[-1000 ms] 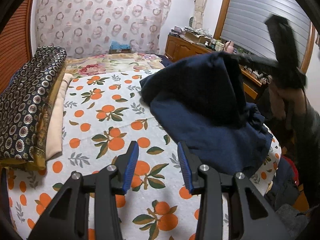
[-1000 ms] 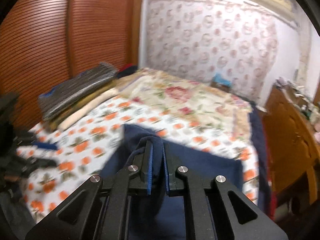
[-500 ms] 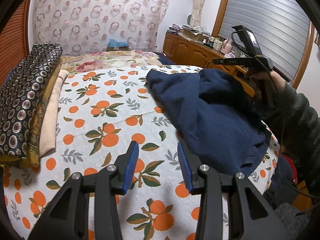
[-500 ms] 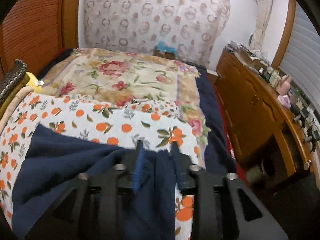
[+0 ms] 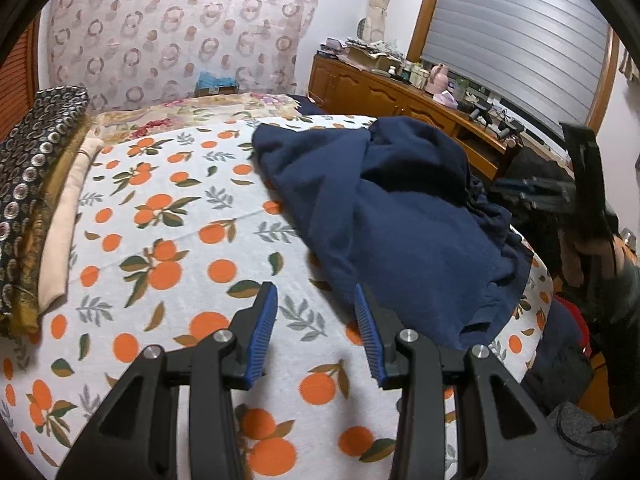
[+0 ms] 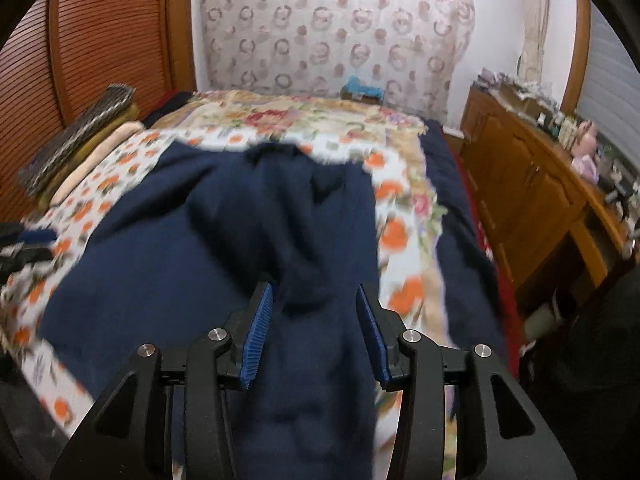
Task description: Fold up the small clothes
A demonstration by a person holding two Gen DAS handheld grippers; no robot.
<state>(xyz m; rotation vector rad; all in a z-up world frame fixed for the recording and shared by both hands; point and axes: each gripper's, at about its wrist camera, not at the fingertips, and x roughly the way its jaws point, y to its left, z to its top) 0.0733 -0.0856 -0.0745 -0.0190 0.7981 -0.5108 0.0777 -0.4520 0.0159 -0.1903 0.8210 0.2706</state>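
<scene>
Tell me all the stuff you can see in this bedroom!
Garment: one, navy blue, crumpled on the orange-print sheet, toward its right side.
Sheet: one, white with oranges, spread over the bed.
Floral blanket: one, cream with flowers, behind the sheet.
Folded pile: one stack, dark patterned, mustard and beige, left edge of the bed.
Teal box: one, at the bed's far end.
Sideboard: one, brown wood, cluttered top, right wall.
Wall hanging: one, pale with ring print.
Left tool: open, above the sheet.
Right tool: just opened, garment beneath, pads not pressing it.
</scene>
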